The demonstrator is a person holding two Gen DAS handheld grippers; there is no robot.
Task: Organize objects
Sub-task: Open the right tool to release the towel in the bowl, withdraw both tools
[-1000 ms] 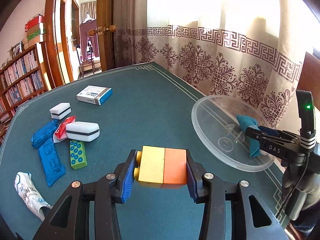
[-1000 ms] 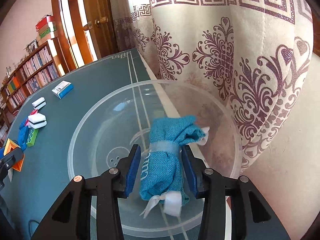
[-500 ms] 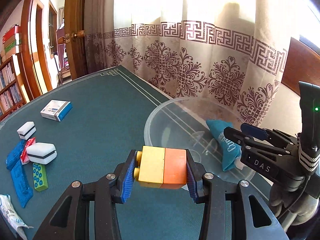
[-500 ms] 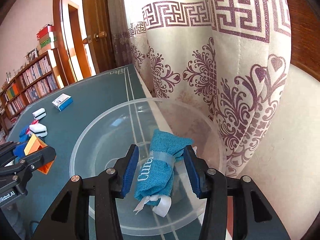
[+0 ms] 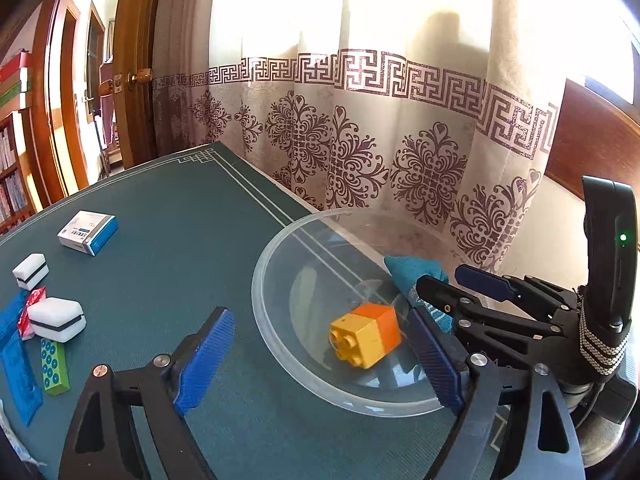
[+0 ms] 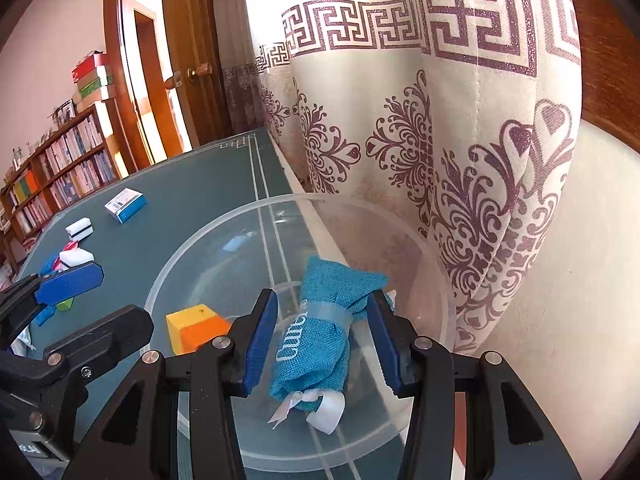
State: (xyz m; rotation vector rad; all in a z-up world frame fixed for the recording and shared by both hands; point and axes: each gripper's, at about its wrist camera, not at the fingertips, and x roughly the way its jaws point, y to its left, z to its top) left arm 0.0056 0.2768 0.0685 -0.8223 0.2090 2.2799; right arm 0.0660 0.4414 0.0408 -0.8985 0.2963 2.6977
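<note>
The clear bowl [image 5: 280, 364] sits at the edge of the green table [image 5: 180, 248], right by the curtain [image 5: 360, 140]. I will tell where things are from that bowl.

Inside the bowl there are 2 things. The yellow and orange block [image 5: 366, 336] lies tipped on its side, with its round bumps facing the near rim. The left gripper [image 5: 316, 360] hangs over the near rim with its jaws spread wide, and it holds nothing. The block is just past its tips, loose in the bowl.

The blue cloth bundle [image 6: 320, 328] lies on the curtain side of the bowl. Its long side points away from the right gripper [image 6: 322, 340], straight down the gap between the 2 pads. The jaws are partly spread, with a bit of room on each side of the bundle, so it looks let go.

Well away from the bowl, on the far side from the curtain, more things wait: a green block [image 5: 54, 368], 2 white erasers [image 5: 58, 318], blue packets [image 5: 18, 376] and a small box [image 5: 88, 232]. The left gripper is nearer to them, so I think it should go there next.
</note>
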